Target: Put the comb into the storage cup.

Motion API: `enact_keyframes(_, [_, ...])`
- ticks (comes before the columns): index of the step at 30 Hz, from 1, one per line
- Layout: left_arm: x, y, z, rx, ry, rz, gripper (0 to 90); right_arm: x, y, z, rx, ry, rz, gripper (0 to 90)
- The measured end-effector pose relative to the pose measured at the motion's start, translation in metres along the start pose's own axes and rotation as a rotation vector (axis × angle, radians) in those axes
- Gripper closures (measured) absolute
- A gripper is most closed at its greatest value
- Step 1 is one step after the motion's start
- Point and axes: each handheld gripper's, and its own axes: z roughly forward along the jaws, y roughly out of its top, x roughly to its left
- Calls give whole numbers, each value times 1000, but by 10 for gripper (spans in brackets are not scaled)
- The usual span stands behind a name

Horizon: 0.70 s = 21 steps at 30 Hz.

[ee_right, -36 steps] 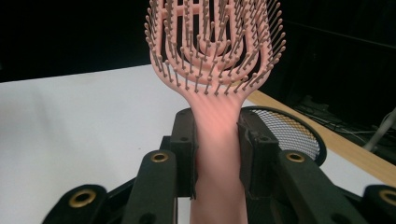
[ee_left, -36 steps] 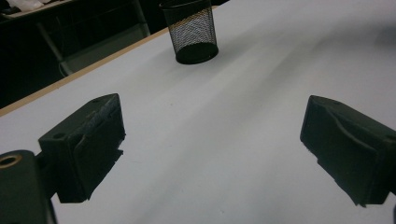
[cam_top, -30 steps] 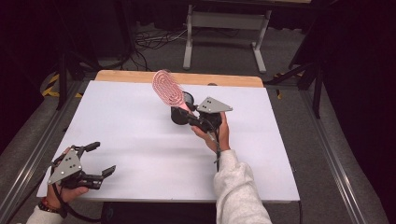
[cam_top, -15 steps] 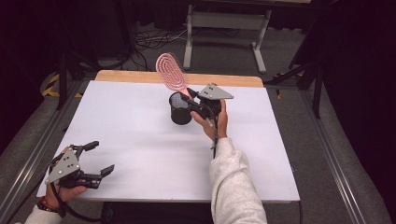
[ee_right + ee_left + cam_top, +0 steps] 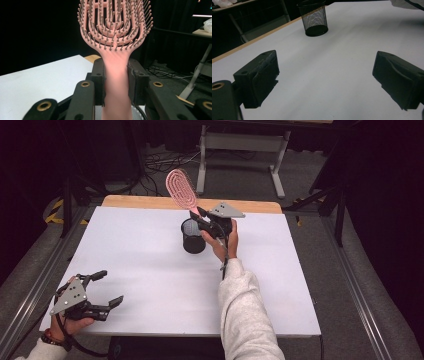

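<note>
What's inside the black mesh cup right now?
Nothing can be seen inside the black mesh cup. The pink vented plastic hairbrush is clamped in the right gripper just above the rim; in the right gripper view its handle end blocks part of the opening.

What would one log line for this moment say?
right gripper: shut on pink hairbrush, handle above mesh cup | left gripper: open, holding nothing

Hairbrush (image 5: 179, 189) above mesh cup (image 5: 193, 236) at table's (image 5: 150, 265) far middle.
</note>
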Motion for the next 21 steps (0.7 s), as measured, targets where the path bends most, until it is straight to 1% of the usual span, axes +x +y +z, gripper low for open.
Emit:
enact_keyframes(2, [0, 0, 0, -2, -5, -3, 78, -2, 3, 4, 4, 6, -5, 702])
enact_keyframes(3, [0, -1, 0, -4, -2, -3, 78, -2, 4, 5, 8, 11, 1, 702])
enact_keyframes(5, [1, -1, -1, -3, -1, 2, 78, -4, 6, 9, -2, 18, 4, 702])
enact_keyframes(7, [2, -2, -1, -7, -7, -16, 78, -4, 7, 14, -7, 25, 11, 702])
enact_keyframes(10, [3, -3, -1, -8, -5, -13, 78, -3, 7, 23, -1, 32, 7, 702])
enact_keyframes(11, [3, -3, -1, -8, -5, -13, 78, -3, 7, 23, -1, 32, 7, 702])
enact_keyframes(12, [2, -3, 0, -9, -5, -19, 78, -2, 6, 31, 13, 34, -3, 702])
enact_keyframes(13, [3, -3, -1, -4, -3, -10, 78, -2, 6, 31, 13, 34, -3, 702])
enact_keyframes(14, [4, -4, 0, -12, -4, -15, 78, -2, 6, 33, 22, 32, -5, 702])
enact_keyframes(16, [5, -4, 0, -6, -6, -5, 78, -3, 4, 40, 21, 38, -1, 702])
enact_keyframes(17, [5, -4, 0, -4, -7, -6, 79, -4, 3, 42, 23, 40, 2, 702])
enact_keyframes(18, [5, -5, 1, -3, -11, -11, 79, -5, -1, 47, 35, 31, 1, 702])
enact_keyframes(21, [6, -6, 1, -4, -17, -11, 79, -7, -5, 51, 43, 31, 12, 702])
